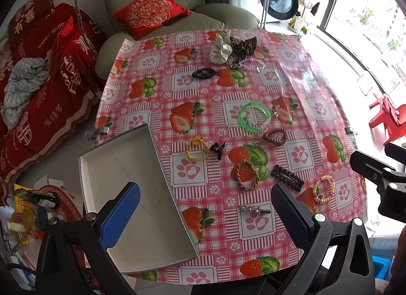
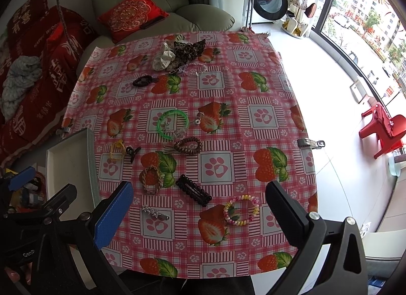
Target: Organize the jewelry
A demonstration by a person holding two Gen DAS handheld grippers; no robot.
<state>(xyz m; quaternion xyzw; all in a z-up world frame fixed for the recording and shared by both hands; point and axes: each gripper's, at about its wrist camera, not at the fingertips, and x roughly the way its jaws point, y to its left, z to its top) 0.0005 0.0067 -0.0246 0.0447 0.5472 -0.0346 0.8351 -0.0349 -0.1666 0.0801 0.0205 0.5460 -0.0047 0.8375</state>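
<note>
While both gape, left tool [image 1: 205, 210], right tool [image 2: 199, 208], empty

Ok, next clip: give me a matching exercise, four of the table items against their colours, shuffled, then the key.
Items:
1. plastic bangle
2. snap clip
3. coil hair tie
4. elastic loop

Colours:
A. yellow
B. bright green
C. pink and yellow mix
D. dark brown, nearly black

Pairs: 1-B, 2-D, 3-C, 4-A
</note>
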